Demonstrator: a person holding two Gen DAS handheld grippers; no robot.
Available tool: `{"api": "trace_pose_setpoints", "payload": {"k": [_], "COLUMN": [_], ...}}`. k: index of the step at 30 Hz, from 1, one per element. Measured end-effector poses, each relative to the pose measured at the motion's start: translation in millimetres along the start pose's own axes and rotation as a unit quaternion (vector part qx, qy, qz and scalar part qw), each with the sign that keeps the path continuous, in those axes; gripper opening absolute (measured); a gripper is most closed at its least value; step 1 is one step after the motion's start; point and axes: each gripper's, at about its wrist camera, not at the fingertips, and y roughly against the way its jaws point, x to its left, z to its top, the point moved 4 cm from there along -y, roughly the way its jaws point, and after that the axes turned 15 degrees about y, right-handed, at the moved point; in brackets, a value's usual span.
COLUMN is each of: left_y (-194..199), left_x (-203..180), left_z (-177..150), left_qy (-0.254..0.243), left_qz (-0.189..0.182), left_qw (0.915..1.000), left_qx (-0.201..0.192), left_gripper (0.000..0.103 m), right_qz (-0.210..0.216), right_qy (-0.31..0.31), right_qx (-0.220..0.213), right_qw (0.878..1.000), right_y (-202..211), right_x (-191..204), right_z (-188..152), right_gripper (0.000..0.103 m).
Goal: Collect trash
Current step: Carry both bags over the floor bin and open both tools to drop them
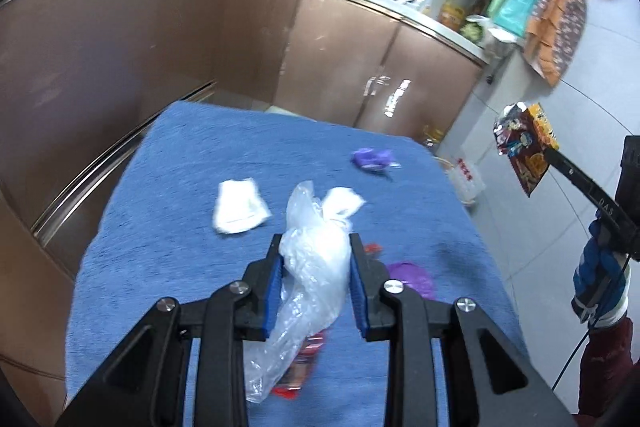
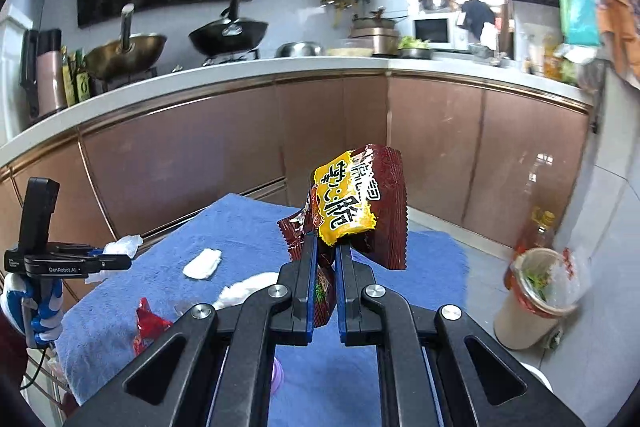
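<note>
My left gripper [image 1: 316,247] is shut on a crumpled clear plastic bag [image 1: 316,267] and holds it above the blue towel [image 1: 180,267]. My right gripper [image 2: 326,247] is shut on a brown and yellow snack wrapper [image 2: 360,203], held in the air off the towel's right side; it also shows in the left wrist view [image 1: 528,147]. On the towel lie white tissues [image 1: 238,207], a purple wrapper [image 1: 372,159], another purple piece [image 1: 412,277] and a red wrapper [image 2: 148,323].
A trash bin [image 2: 536,299] lined with a bag stands on the floor to the right of the towel, with an oil bottle [image 2: 536,227] behind it. Brown kitchen cabinets [image 2: 200,155] run behind the towel.
</note>
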Motion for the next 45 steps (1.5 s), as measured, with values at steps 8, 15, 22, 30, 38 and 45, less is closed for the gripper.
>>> {"api": "trace_pose_setpoints", "payload": {"k": [8, 15, 22, 30, 38, 45], "left_y": [-44, -132, -237, -351, -399, -378], "left_x": [-125, -259, -361, -403, -406, -405], "left_z": [-17, -60, -105, -148, -172, -156], "left_qy": [-0.062, -0.134, -0.159, -0.150, -0.130, -0.106], "left_qz": [-0.061, -0.113, -0.125, -0.082, -0.065, -0.078], "left_qw": [0.9953, 0.9770, 0.9585, 0.9472, 0.9424, 0.9519], "left_qx": [0.043, 0.122, 0.201, 0.271, 0.301, 0.277], "left_gripper": [0.028, 0.028, 0.028, 0.030, 0.047, 0.048], "right_qz": [-0.073, -0.145, -0.165, -0.165, -0.167, -0.177], "right_qy": [-0.044, -0.089, -0.151, -0.202, -0.218, -0.227], "right_qx": [0.025, 0.085, 0.149, 0.207, 0.245, 0.249], "right_qw": [0.996, 0.982, 0.963, 0.943, 0.930, 0.925], "right_y": [59, 74, 49, 6, -21, -13], "right_x": [-68, -137, -190, -236, -255, -252], "right_z": [-68, -152, -239, -308, -342, -347], "right_gripper": [0.008, 0.008, 0.008, 0.009, 0.012, 0.030]}}
